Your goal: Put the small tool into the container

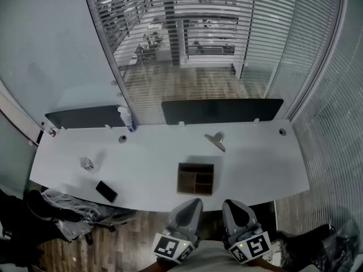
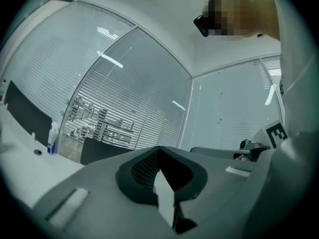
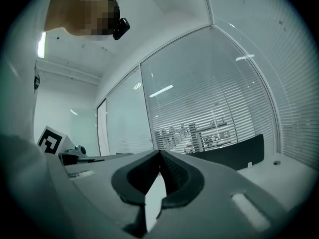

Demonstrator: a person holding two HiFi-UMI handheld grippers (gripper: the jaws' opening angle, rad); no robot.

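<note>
A small grey metal tool (image 1: pixel 216 140) lies on the white desk (image 1: pixel 261 163), right of centre. The container (image 1: pixel 195 178) is a brown wooden box with open compartments, near the desk's front edge. Both grippers hover short of that edge, below the box. My left gripper (image 1: pixel 191 203) is shut with nothing in it, and its tips meet in the left gripper view (image 2: pixel 159 149). My right gripper (image 1: pixel 232 203) is also shut and empty, as the right gripper view (image 3: pixel 160 154) shows. Neither touches the tool or the box.
A black phone (image 1: pixel 106 191) and a small crumpled item (image 1: pixel 86 163) lie on the desk's left part. A spray bottle (image 1: pixel 127 119) stands at the back beside two dark panels (image 1: pixel 221 110). Glass walls with blinds rise behind. A chair with a plastic bag (image 1: pixel 74 208) sits lower left.
</note>
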